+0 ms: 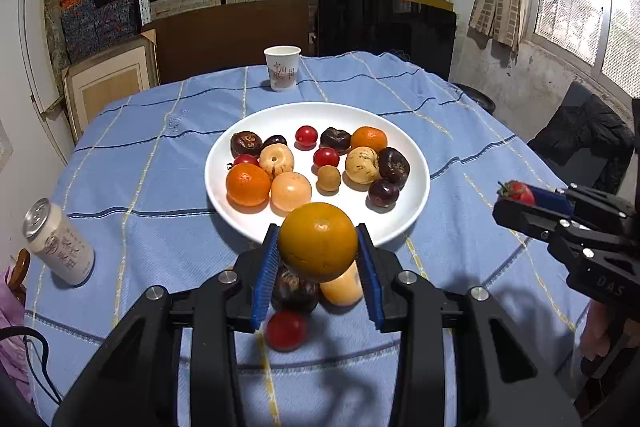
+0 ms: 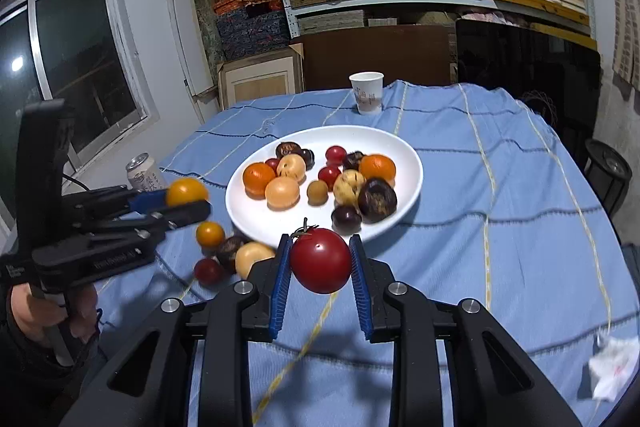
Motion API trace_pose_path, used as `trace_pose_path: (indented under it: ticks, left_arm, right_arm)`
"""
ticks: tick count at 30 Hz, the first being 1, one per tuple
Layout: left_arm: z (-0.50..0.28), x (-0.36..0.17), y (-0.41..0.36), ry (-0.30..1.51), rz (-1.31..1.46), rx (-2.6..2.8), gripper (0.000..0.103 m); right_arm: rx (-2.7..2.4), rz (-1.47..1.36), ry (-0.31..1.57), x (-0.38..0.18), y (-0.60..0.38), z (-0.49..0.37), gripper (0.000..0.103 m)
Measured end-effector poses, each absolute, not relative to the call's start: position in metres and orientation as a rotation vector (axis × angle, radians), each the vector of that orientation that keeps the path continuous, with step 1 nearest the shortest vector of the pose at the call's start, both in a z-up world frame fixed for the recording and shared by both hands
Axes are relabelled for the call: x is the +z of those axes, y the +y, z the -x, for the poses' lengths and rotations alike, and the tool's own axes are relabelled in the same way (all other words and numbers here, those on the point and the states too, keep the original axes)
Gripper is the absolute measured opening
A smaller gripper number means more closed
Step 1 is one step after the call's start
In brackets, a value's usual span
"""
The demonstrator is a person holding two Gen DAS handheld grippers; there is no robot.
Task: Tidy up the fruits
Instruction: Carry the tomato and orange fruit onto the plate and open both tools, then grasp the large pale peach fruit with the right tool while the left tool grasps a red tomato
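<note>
A white plate (image 1: 240, 211) (image 2: 404, 155) with several small fruits stands mid-table. My left gripper (image 1: 318, 247) is shut on a yellow-orange fruit (image 1: 318, 241) and holds it just above the plate's near rim; it also shows in the right wrist view (image 2: 186, 197). My right gripper (image 2: 320, 261) is shut on a red tomato (image 2: 321, 261) with a stem, near the plate's front edge; it shows in the left wrist view (image 1: 516, 197) at the right. Loose fruits lie on the cloth beside the plate: a red tomato (image 1: 285, 330), a dark fruit (image 1: 294, 289), a pale fruit (image 1: 344, 289), a small orange fruit (image 2: 210, 234).
A blue checked cloth (image 1: 160, 167) covers the table. A paper cup (image 1: 282, 67) stands behind the plate. A drink can (image 1: 58, 242) stands at the left. A crumpled white paper (image 2: 612, 367) lies at the right. Shelves with boxes stand behind.
</note>
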State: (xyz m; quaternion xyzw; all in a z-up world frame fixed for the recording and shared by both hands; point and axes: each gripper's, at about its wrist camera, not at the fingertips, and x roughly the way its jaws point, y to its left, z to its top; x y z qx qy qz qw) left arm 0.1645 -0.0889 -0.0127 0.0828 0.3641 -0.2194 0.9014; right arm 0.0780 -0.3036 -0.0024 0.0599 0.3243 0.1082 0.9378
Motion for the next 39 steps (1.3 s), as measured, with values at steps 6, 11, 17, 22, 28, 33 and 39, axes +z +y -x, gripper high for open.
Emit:
trace_pose_path:
  ticks: [6, 11, 17, 22, 28, 33, 39]
  left_arm:
    - [-0.190, -0.027, -0.101, 0.785, -0.177, -0.444, 0.037]
    - [-0.212, -0.040, -0.102, 0.809, -0.176, -0.427, 0.037]
    - [-0.232, -0.055, -0.099, 0.838, -0.156, -0.415, 0.037]
    - [-0.239, -0.061, -0.102, 0.850, -0.167, -0.414, 0.037]
    - [-0.241, -0.056, -0.092, 0.837, -0.140, -0.385, 0.062]
    - [-0.224, -0.037, -0.070, 0.784, -0.112, -0.374, 0.065]
    - [-0.189, -0.043, -0.037, 0.808, -0.101, -0.372, 0.069]
  right_arm:
    - [0.221, -0.074, 0.683, -0.002, -0.290, -0.121, 0.029]
    - [0.223, -0.062, 0.709, -0.011, -0.284, -0.149, 0.029]
    - [0.228, -0.053, 0.737, -0.024, -0.277, -0.170, 0.029]
    - [0.226, -0.047, 0.754, -0.030, -0.273, -0.182, 0.030]
    - [0.209, -0.026, 0.725, -0.026, -0.270, -0.182, 0.068]
    - [0.226, -0.061, 0.714, -0.021, -0.281, -0.161, 0.068]
    - [0.279, -0.041, 0.761, -0.034, -0.269, -0.128, 0.068]
